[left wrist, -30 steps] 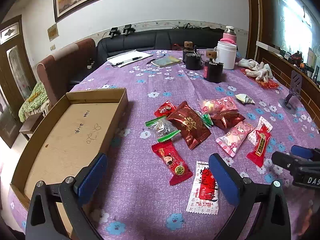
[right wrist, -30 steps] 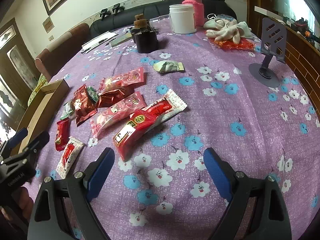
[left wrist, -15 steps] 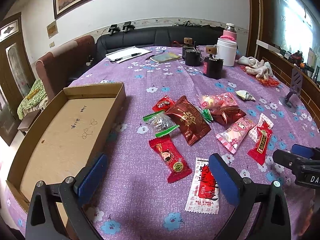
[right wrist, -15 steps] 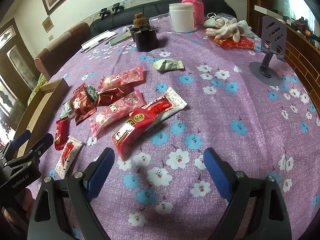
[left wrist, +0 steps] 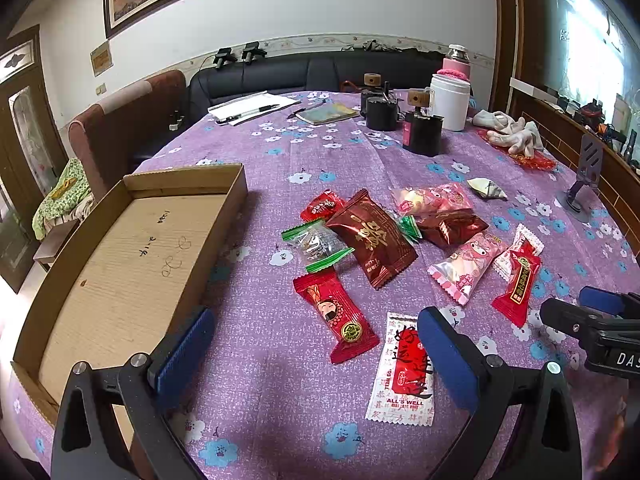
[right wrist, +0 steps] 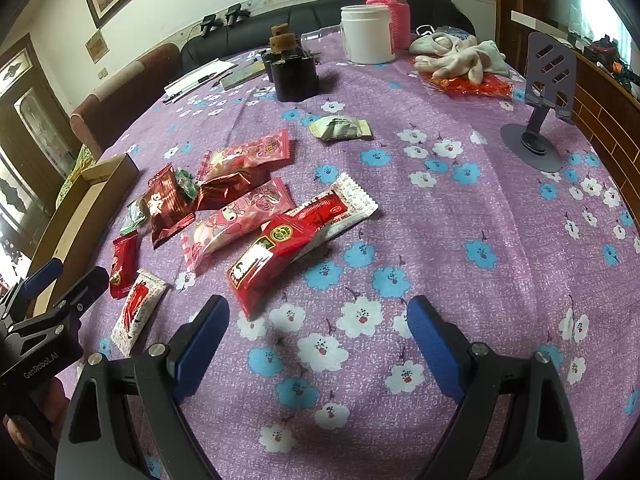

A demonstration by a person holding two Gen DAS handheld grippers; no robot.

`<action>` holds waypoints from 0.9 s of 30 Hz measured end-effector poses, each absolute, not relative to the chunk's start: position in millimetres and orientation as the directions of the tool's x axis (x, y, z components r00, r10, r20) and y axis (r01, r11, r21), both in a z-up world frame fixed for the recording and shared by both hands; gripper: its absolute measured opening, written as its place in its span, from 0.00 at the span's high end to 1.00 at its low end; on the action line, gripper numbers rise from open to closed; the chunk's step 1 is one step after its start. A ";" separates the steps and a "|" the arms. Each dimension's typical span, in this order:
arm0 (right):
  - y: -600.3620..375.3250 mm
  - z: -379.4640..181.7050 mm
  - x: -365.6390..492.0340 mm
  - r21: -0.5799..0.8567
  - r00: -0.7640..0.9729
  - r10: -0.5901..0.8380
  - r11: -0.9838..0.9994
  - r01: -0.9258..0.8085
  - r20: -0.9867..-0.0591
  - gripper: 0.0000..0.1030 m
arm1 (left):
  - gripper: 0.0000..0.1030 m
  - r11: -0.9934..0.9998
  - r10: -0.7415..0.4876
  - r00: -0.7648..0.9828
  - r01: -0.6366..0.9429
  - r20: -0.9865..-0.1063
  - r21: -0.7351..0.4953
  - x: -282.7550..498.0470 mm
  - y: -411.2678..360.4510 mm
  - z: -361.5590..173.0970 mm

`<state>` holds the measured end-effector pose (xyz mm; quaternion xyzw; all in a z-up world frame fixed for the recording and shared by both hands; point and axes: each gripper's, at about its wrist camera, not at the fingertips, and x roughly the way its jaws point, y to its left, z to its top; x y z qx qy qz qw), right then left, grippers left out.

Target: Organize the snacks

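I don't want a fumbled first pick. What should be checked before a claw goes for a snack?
1. Left claw open, nothing held: ok.
2. Right claw open, nothing held: ok.
3. Cardboard tray has room to receive snacks: ok.
4. Red cartoon-face packet lies alone, nothing on it: ok.
5. White "All's Well" packet fully visible: not ok, the left claw's finger covers part.
6. Packets' weight: cannot tell.

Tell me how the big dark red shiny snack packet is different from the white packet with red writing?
The big dark red shiny packet is foil with gold characters; the white packet with red writing is pale with a red panel. The dark red one sits in the middle of the pile, touching other snacks; the white one lies alone, nearest the left gripper. Both lie flat on the purple flowered tablecloth, outside the cardboard tray.
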<state>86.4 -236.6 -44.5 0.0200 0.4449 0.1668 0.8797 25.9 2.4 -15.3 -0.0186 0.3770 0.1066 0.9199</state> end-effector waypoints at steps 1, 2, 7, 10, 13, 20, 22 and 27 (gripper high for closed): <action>-236.5 -44.3 86.3 0.185 0.549 0.313 0.943 -0.276 -0.775 0.13 | 0.01 0.977 0.181 0.693 -0.210 -0.698 0.045 25.8 2.4 -15.3; -236.0 -44.1 86.5 0.182 0.549 0.311 0.944 -0.276 -0.776 0.13 | 0.01 0.977 0.180 0.693 -0.210 -0.698 0.044 25.8 2.7 -15.2; -236.6 -43.4 86.4 0.197 0.556 0.325 0.940 -0.278 -0.765 0.13 | 0.01 0.976 0.181 0.690 -0.211 -0.701 0.044 26.2 2.5 -14.9; -236.0 -43.6 86.5 0.169 0.547 0.300 0.946 -0.277 -0.782 0.13 | 0.01 0.977 0.180 0.687 -0.210 -0.704 0.046 27.3 2.6 -15.2; -236.5 -43.6 86.7 0.164 0.546 0.295 0.947 -0.276 -0.784 0.13 | 0.01 0.977 0.181 0.684 -0.209 -0.707 0.047 27.4 2.4 -15.7; -252.8 -33.5 104.2 0.167 0.538 0.272 0.957 -0.236 -0.798 0.13 | 0.01 0.974 -0.121 0.533 -0.099 -0.837 -0.204 41.3 32.6 -6.4; -249.3 -36.2 111.7 0.148 0.494 0.262 0.954 -0.259 -0.829 0.13 | 0.01 0.927 -0.308 0.425 -0.067 -0.851 -0.369 46.9 41.7 -8.9; -245.4 -37.1 129.1 0.183 0.459 0.281 0.952 -0.247 -0.843 0.13 | 0.01 0.943 -0.296 0.377 -0.030 -0.878 -0.331 41.7 15.7 -14.6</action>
